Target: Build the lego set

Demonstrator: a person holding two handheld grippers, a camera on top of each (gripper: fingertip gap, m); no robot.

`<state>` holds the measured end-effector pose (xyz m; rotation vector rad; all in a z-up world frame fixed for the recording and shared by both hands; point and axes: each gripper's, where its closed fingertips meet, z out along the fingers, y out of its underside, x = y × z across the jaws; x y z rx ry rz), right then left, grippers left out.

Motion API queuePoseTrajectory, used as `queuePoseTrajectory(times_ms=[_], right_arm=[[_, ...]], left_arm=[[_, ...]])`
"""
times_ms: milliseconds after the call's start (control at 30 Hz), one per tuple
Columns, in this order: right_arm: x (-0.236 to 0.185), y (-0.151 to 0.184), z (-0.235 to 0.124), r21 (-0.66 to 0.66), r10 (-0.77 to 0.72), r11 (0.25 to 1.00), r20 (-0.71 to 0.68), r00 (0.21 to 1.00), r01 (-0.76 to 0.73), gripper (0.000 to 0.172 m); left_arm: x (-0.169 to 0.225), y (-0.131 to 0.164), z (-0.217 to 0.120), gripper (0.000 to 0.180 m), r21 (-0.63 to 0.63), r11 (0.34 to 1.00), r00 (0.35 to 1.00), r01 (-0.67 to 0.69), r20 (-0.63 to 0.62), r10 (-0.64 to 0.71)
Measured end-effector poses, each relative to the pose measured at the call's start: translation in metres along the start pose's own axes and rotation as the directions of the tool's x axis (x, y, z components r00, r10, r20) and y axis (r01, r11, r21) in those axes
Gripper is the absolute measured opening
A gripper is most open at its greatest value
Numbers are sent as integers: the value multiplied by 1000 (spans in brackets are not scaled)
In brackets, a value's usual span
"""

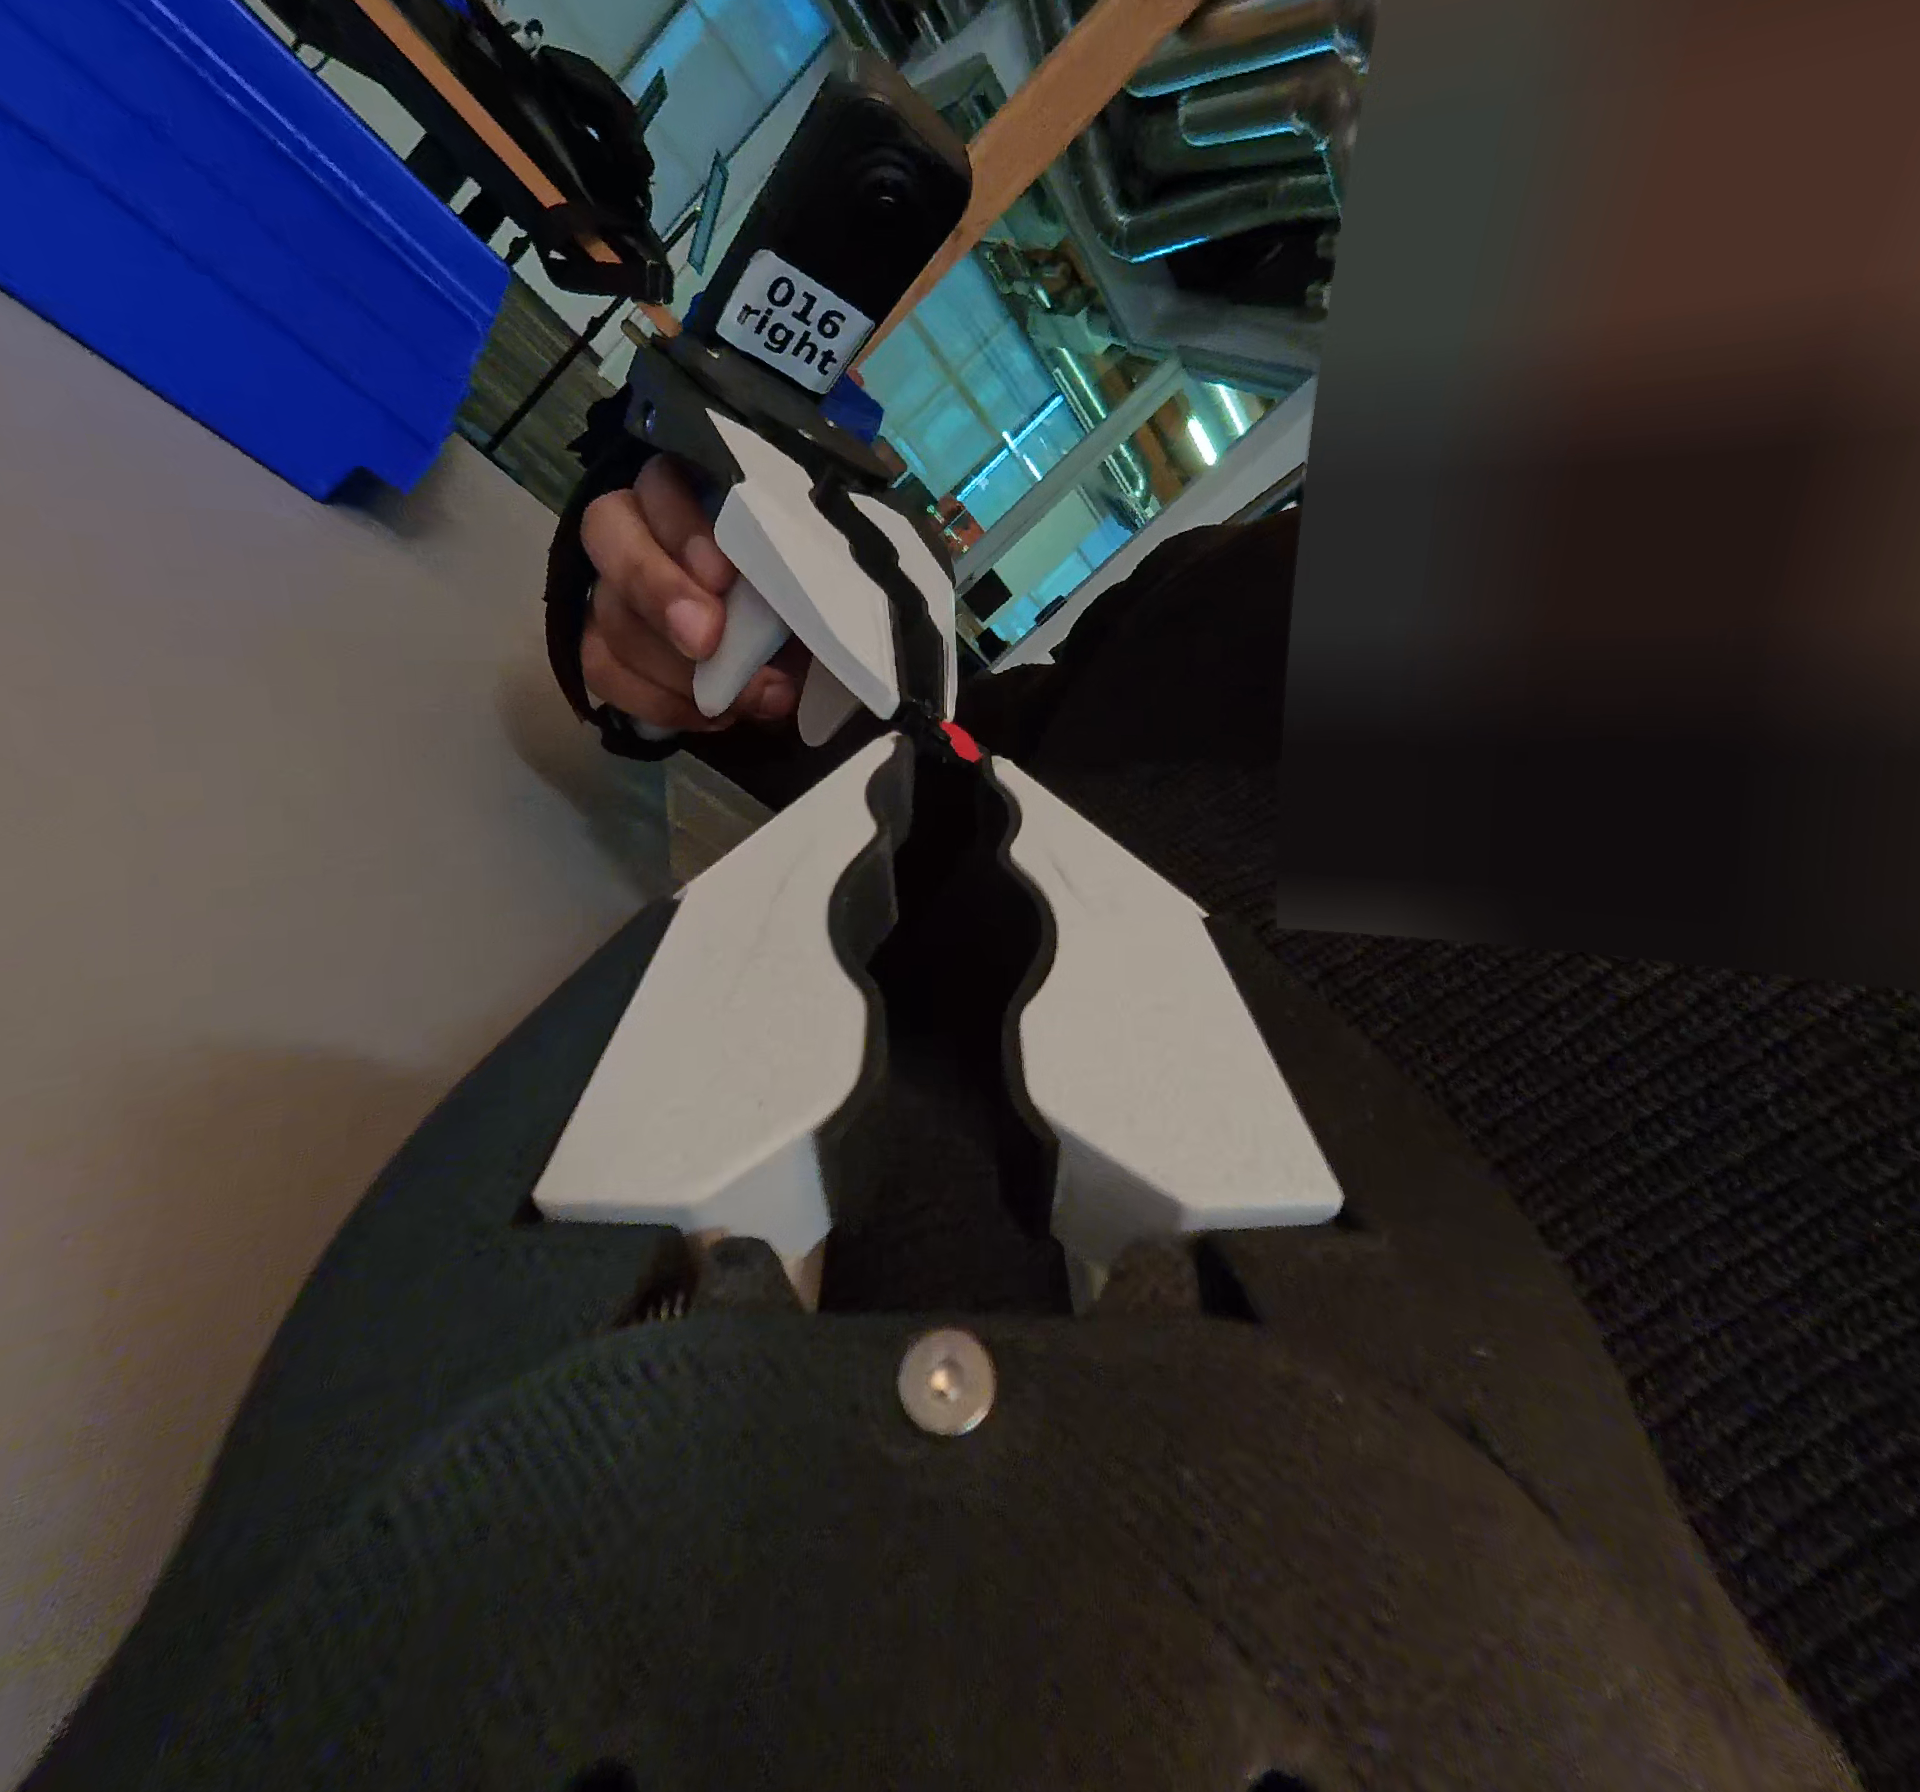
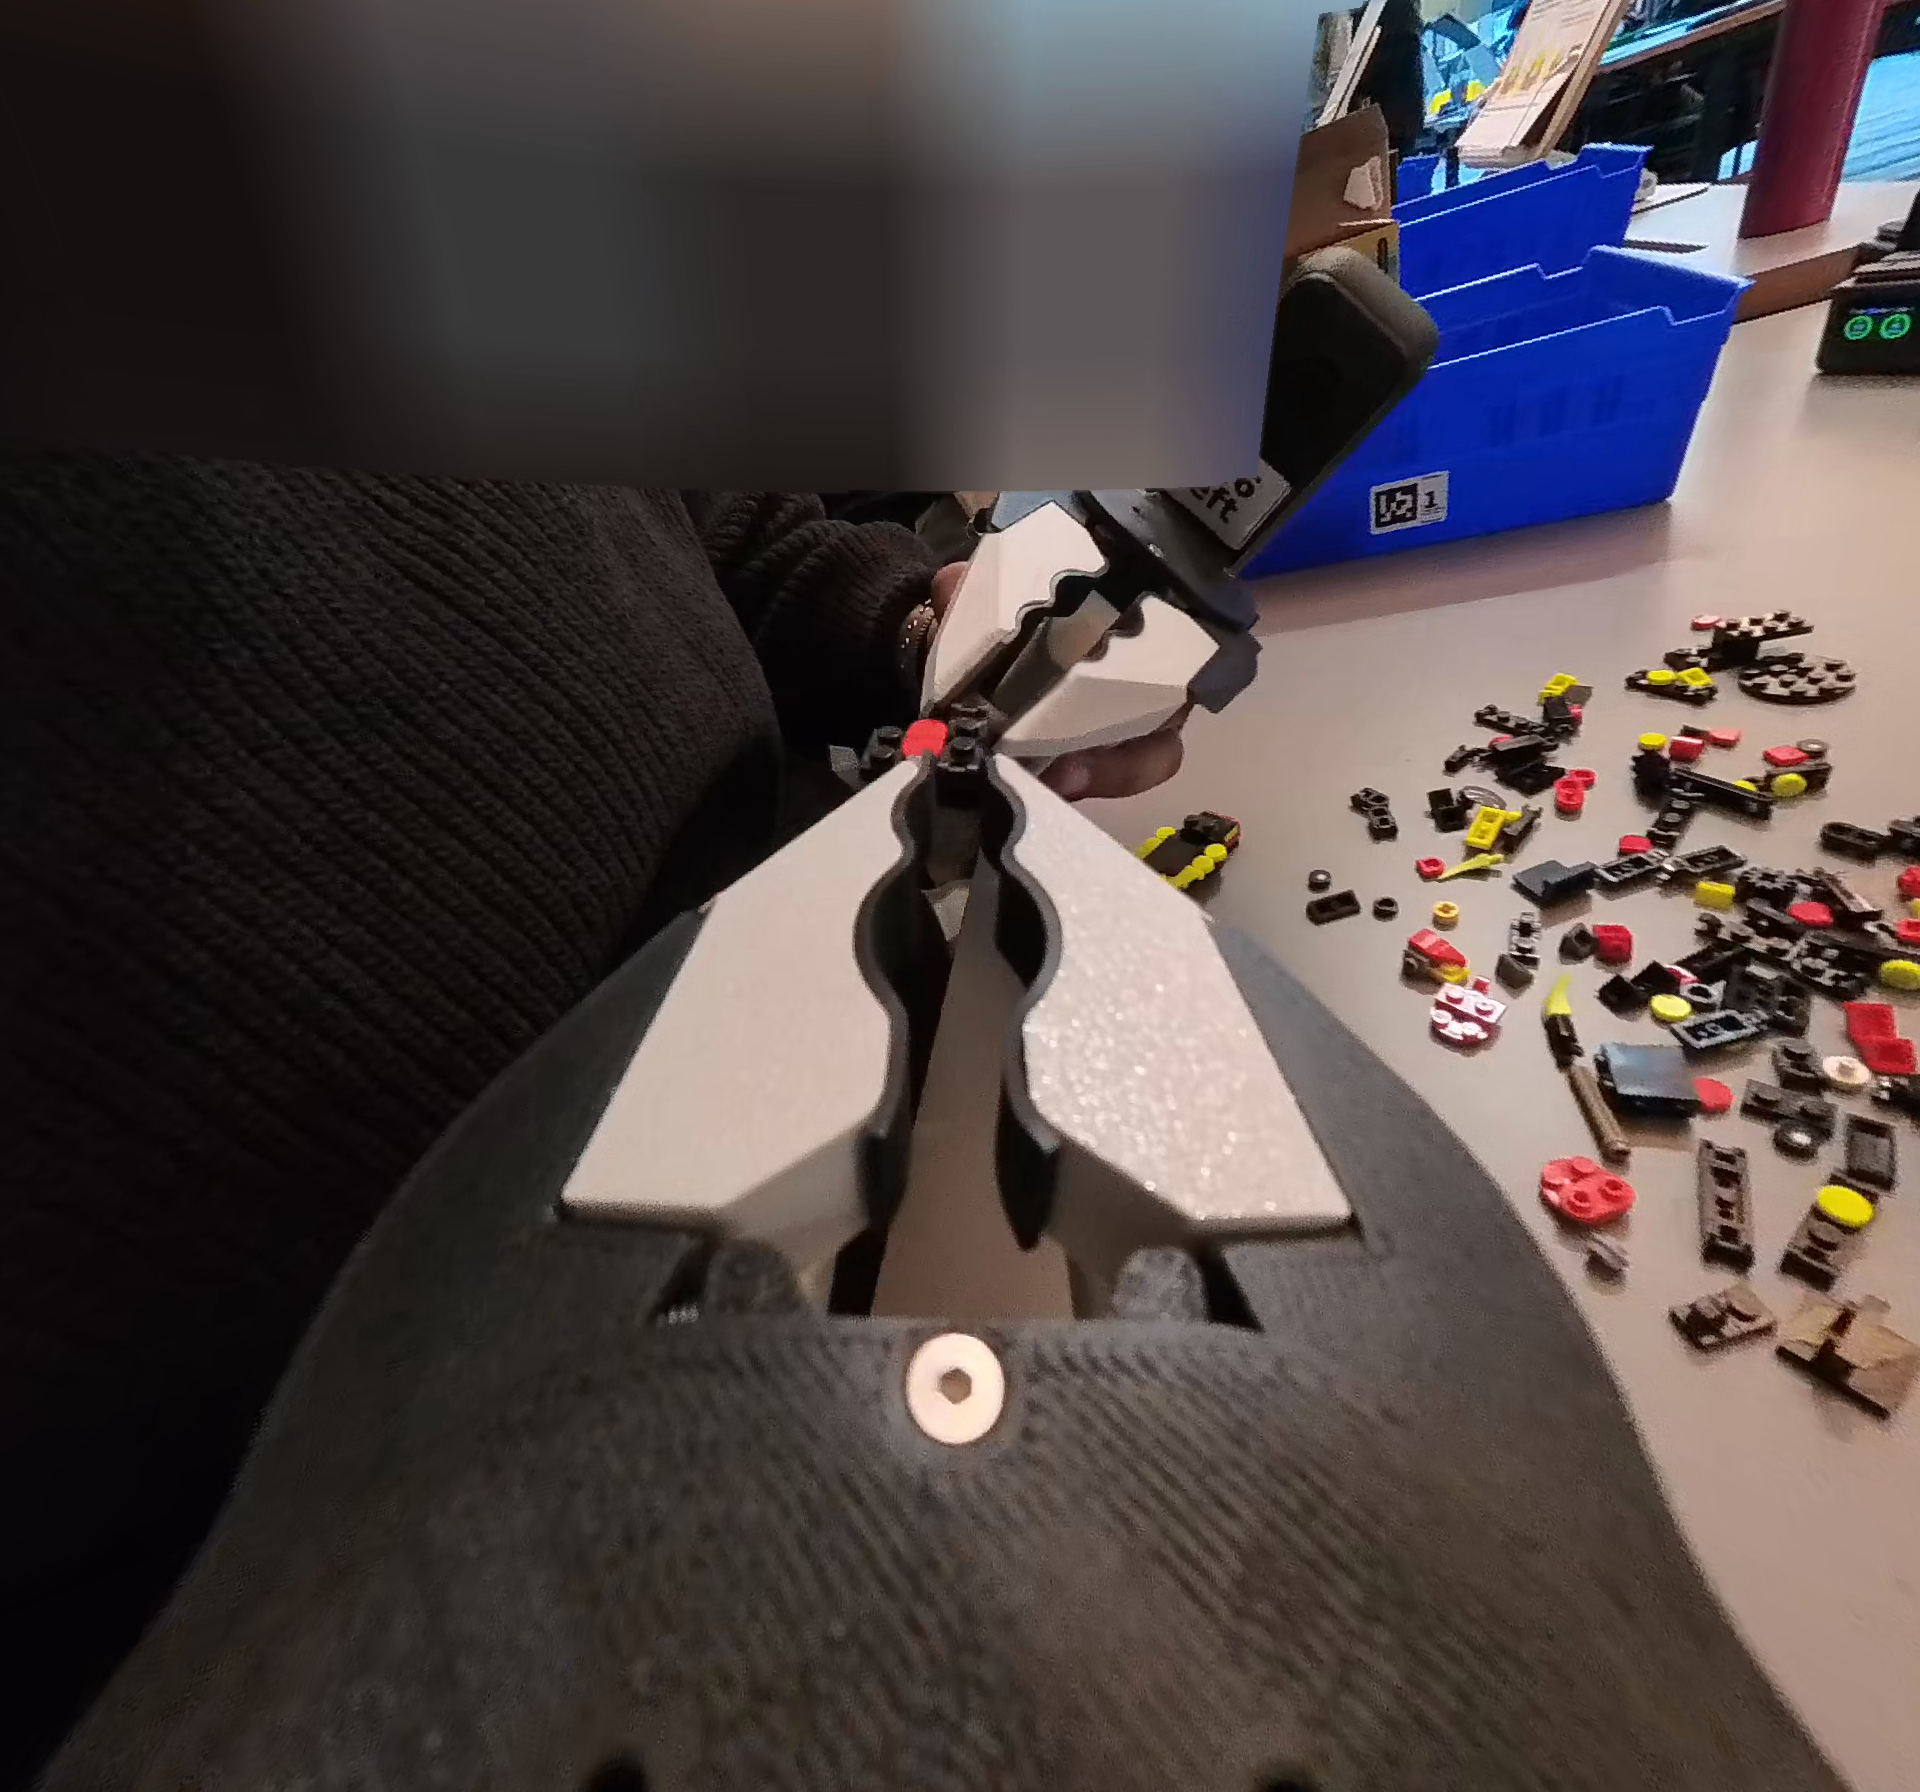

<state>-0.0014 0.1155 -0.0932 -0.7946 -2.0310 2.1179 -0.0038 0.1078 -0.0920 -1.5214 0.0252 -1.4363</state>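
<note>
Right claw (image 2: 958,774): closed on a small black brick assembly (image 2: 961,755) with a red round stud (image 2: 923,736).
Left claw (image 2: 961,703): closed on the same assembly from the far side, tips meeting the right claw's.
Table (image 2: 1351,1430): loose black, red and yellow bricks (image 2: 1714,963) at right.
Far right: blue bins (image 2: 1538,392).

Tip to tip above the surface's (image 2: 1455,1638) near edge: left tongs (image 2: 961,719) and right tongs (image 2: 956,776), a small brick assembly (image 2: 940,745) clamped between both. Loose bricks (image 2: 1714,932) scattered on the surface to the right; bins (image 2: 1538,392) behind them, farther back.
</note>
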Motion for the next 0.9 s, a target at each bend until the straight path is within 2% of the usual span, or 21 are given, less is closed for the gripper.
queuePoseTrajectory(times_ms=[200,433,733,900], right_arm=[[-2,-1,1,7,5,1000,12,1000,-5,6],[-4,0,2,7,2,1000,24,1000,-2,6],[-20,-5,4,23,-172,985,35,984,171,6],[-23,-2,5,7,-190,982,47,981,189,6]], left_arm=[[1,1,0,9,-7,1000,1000,-17,3,17],[3,4,1,9,-35,994,995,-99,31,100],[18,15,6,16,-106,965,971,-239,1,241],[19,17,7,15,-118,954,960,-277,6,280]])
